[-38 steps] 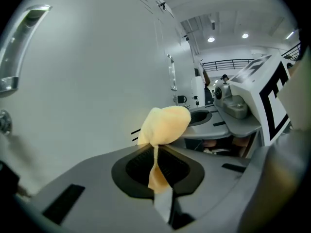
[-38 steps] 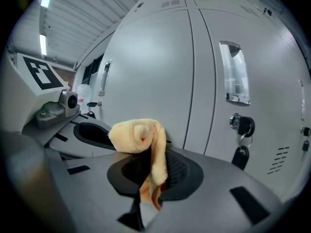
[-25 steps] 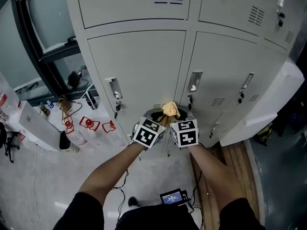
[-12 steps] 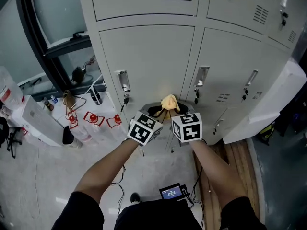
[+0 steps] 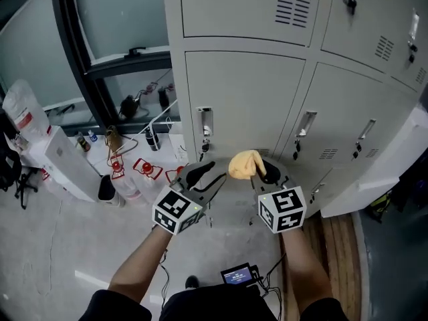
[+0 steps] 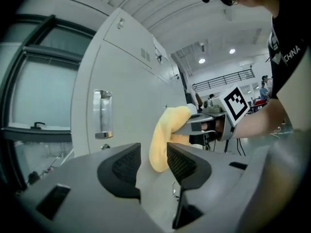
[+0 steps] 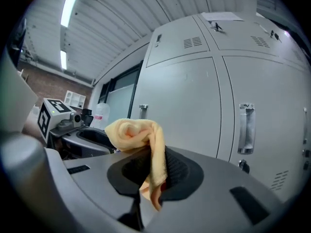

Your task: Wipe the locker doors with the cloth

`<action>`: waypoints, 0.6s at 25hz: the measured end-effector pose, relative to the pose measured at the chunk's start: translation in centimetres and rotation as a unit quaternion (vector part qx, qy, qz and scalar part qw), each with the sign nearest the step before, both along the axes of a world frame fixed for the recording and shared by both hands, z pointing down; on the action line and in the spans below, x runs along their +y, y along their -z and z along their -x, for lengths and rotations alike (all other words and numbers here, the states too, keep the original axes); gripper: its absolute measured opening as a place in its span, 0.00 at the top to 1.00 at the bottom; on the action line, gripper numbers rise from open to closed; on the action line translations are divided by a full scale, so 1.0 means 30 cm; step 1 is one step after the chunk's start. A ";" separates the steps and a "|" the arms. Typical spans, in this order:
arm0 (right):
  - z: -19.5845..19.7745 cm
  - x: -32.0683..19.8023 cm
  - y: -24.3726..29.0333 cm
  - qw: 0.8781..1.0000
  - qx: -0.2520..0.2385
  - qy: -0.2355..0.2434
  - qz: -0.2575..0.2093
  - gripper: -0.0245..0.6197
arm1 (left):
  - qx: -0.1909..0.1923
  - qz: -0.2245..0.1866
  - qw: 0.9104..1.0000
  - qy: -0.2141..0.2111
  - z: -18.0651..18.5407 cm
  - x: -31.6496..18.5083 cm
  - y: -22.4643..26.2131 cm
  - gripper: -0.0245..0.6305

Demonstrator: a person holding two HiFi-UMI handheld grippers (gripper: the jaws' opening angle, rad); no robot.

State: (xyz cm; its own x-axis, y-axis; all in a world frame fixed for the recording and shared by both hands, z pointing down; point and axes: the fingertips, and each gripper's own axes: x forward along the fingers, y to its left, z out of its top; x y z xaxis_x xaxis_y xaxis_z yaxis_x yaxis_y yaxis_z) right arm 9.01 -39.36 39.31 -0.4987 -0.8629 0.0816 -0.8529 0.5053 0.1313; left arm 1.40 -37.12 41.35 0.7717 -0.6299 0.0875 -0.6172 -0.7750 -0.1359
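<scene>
A yellow cloth (image 5: 246, 164) is bunched in my right gripper (image 5: 258, 172), which is shut on it a little in front of the grey locker doors (image 5: 247, 99). In the right gripper view the cloth (image 7: 141, 135) drapes over the closed jaws of that gripper (image 7: 148, 171). My left gripper (image 5: 215, 171) stands just left of the cloth, and its jaws are opening. Nothing lies between its pads. In the left gripper view the cloth (image 6: 167, 132) hangs just past the left gripper (image 6: 153, 161), held by the right one.
Silver door handles (image 5: 205, 122) stand out from the lockers. Bottles and red-marked bags (image 5: 144, 172) crowd the floor at the left, below a dark window frame (image 5: 87, 65). A small screen device (image 5: 237, 275) with cables lies by my feet. A white panel (image 5: 394, 166) juts out at the right.
The left gripper has opened, let go of the cloth and drawn away to the left. The right gripper keeps the cloth. The head view has swung left.
</scene>
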 end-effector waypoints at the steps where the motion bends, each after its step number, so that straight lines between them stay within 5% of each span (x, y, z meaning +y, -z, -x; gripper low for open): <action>1: -0.003 0.023 0.003 1.000 0.007 0.004 -0.002 0.85 | 0.011 -0.001 1.000 0.008 0.029 0.026 0.002 0.72; 5: -0.060 0.107 0.032 0.999 0.017 0.028 0.004 0.85 | 0.047 -0.008 0.998 0.036 0.087 0.129 0.015 0.72; 10: -0.184 0.244 0.065 0.997 0.039 0.063 0.020 0.85 | 0.017 -0.022 0.998 0.056 0.016 0.262 -0.013 0.81; 15: -0.293 0.340 0.032 0.999 0.025 0.035 0.017 0.85 | 0.000 -0.025 0.997 0.079 -0.082 0.355 -0.033 0.92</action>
